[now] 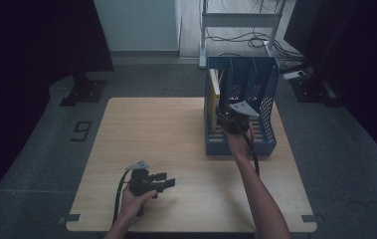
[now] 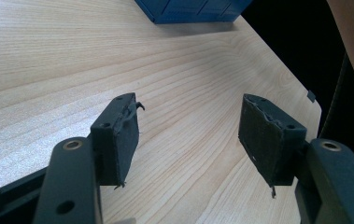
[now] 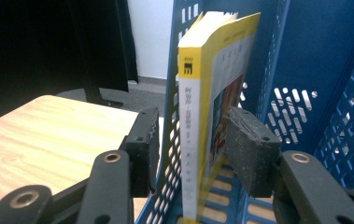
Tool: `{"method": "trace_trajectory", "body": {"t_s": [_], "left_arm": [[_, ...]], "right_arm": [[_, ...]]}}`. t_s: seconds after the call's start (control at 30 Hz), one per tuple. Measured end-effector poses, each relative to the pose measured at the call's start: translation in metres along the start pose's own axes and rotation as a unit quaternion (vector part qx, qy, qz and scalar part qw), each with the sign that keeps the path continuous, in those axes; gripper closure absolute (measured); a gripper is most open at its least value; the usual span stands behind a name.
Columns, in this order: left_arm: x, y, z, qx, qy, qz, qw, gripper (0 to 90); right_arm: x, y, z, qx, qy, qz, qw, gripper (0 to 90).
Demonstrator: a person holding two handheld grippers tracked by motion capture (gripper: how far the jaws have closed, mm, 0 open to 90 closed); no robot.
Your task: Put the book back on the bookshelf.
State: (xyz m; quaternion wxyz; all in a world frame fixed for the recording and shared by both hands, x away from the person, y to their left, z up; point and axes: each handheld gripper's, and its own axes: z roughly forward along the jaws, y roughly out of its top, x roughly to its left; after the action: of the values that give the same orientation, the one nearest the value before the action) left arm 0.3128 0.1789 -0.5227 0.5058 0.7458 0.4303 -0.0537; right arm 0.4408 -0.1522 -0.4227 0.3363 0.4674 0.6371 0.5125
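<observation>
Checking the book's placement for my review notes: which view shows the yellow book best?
The right gripper view: the yellow book stands upright close up, spine and cover readable, inside the blue file rack. The high view shows a thin yellow edge; the left gripper view catches a corner of the rack.

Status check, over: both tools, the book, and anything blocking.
Left tool open, idle over table. Right tool open, straddling book and rack wall. Book upright in leftmost slot. That wall sits between left jaw and book.
</observation>
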Motion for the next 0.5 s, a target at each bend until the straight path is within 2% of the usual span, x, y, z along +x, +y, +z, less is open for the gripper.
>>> {"method": "trace_trajectory", "body": {"t_s": [0.3, 0.5], "left_arm": [[0.001, -0.001, 0.000, 0.001, 0.001, 0.000, 1.0000, 37.7], [0.004, 0.000, -0.003, -0.004, 0.005, -0.004, 1.0000, 37.7]], "right_arm": [[0.000, -0.019, -0.023, 0.001, 0.024, 0.009, 0.9997, 53.0], [-0.003, -0.037, -0.048, -0.003, 0.030, 0.006, 0.9995, 52.8]]}}
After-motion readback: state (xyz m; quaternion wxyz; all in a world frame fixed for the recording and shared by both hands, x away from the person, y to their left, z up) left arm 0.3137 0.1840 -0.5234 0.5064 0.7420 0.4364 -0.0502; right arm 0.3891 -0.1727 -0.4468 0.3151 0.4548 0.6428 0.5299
